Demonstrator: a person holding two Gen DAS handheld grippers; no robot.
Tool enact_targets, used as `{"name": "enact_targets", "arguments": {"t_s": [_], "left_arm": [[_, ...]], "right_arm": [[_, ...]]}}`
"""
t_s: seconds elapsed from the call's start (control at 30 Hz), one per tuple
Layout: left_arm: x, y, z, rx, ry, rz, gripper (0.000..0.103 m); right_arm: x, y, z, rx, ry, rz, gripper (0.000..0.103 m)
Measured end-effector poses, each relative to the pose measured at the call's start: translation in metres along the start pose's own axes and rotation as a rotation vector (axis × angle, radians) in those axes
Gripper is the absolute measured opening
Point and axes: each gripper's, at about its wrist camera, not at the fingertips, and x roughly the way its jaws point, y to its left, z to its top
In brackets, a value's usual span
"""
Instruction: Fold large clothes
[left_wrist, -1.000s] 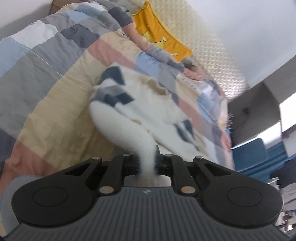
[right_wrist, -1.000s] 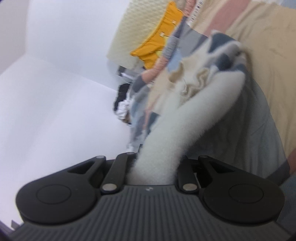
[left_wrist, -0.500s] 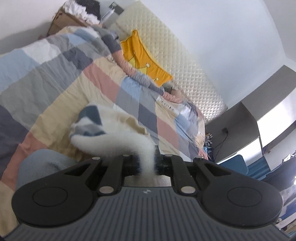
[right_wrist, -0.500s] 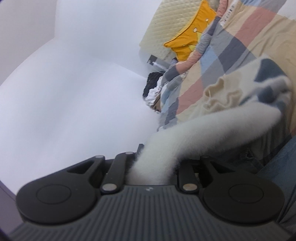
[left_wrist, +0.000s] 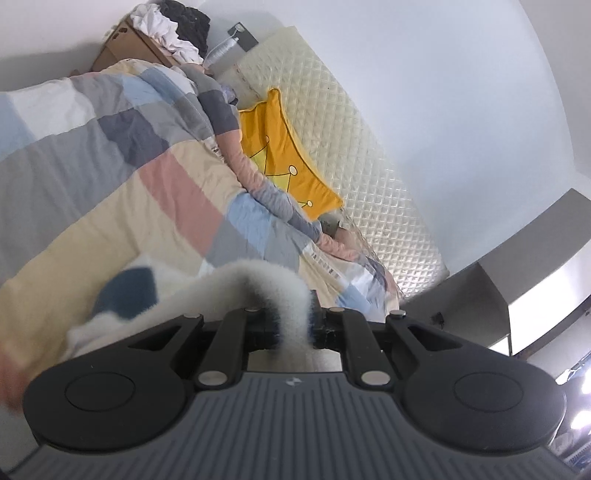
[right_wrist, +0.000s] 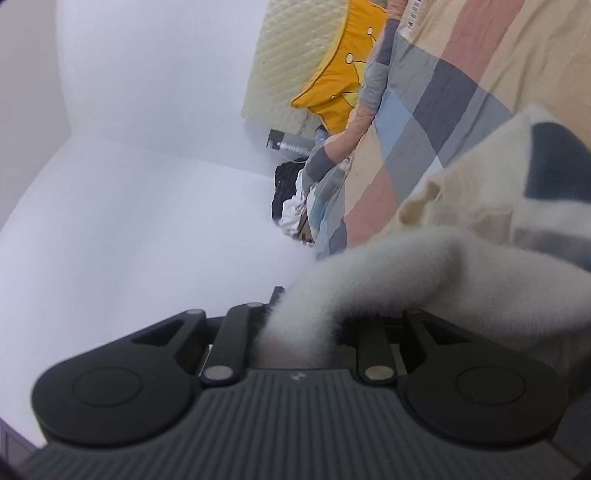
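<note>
Jaws, left gripper (left_wrist: 293, 326): clenched on a thin pinch of the fluffy white garment (left_wrist: 258, 284), fabric pulled up between the pads and draped away toward 9 o'clock. Jaws, right gripper (right_wrist: 299, 332): clamped around a thicker roll of the same garment (right_wrist: 406, 266), which leaves the jaws toward 2 o'clock. That roll fills the gap and the pads press on it.

Location of the garment: it hangs between the two grippers, above and partly on the checked quilt (left_wrist: 110, 184) of the bed. Dark blue patches show on its body at 9 o'clock in the left view and at 2 o'clock in the right view. A yellow crown cushion (left_wrist: 288, 162) lies at 12 o'clock, against the quilted headboard (left_wrist: 351, 147), well apart from the work.

Risks, judged from this state:
- Right side carries a bulky, fuzzy roll. If the hold loosens there, the pile could slide out and that corner would drop onto the quilt, spoiling the fold line.
- Left pinch is thin, possibly only the outer layer. A tug could strip it free or stretch the knit.
- Uneven hold, thin at one gripper and thick at the other, likely gives a skewed edge when laid down.
- Soft, rumpled quilt underneath: fabric may drag and bunch when lowered.
- Both views blurred at the garment, so the exact edge held is unclear.
</note>
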Motion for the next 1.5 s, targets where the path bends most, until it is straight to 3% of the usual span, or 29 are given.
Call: {"name": "enact_targets", "arguments": {"t_s": [0.17,0.37,0.53,0.93,1.03,1.23,1.3,1.37,1.4,1.5], "left_arm": [[0.071,0.007,0.016,-0.021,-0.036,0.043,0.014],[0.151,0.032,0.017,-0.02,-0.051,0.136,0.014],[0.206,0.063,0.009,0.061,-0.034,0.178,0.014],[0.3,0.119,0.01,0.08,0.052,0.212,0.015],[0.322,0.132,0.006,0.099,0.085,0.251,0.015],[0.343,0.149,0.005,0.093,0.14,0.278,0.017],[0.339,0.149,0.004,0.09,0.137,0.259,0.027],[0.335,0.146,0.001,0.078,0.15,0.217,0.061],[0.331,0.143,-0.002,0.079,0.156,0.196,0.063],[0.315,0.125,-0.012,0.143,0.163,0.158,0.064]], "right_arm": [[0.038,-0.023,0.038,0.07,-0.026,-0.054,0.025],[0.076,-0.065,0.062,0.097,-0.016,-0.125,0.025],[0.098,-0.103,0.072,0.131,0.001,-0.169,0.025],[0.14,-0.146,0.098,0.083,0.028,-0.284,0.025],[0.148,-0.16,0.106,0.087,0.031,-0.295,0.024],[0.154,-0.167,0.106,0.072,0.044,-0.298,0.024],[0.152,-0.165,0.104,0.057,0.044,-0.295,0.024],[0.15,-0.159,0.101,0.028,0.052,-0.297,0.028],[0.15,-0.154,0.098,0.005,0.06,-0.297,0.029],[0.145,-0.135,0.086,-0.066,0.079,-0.279,0.055]]}}
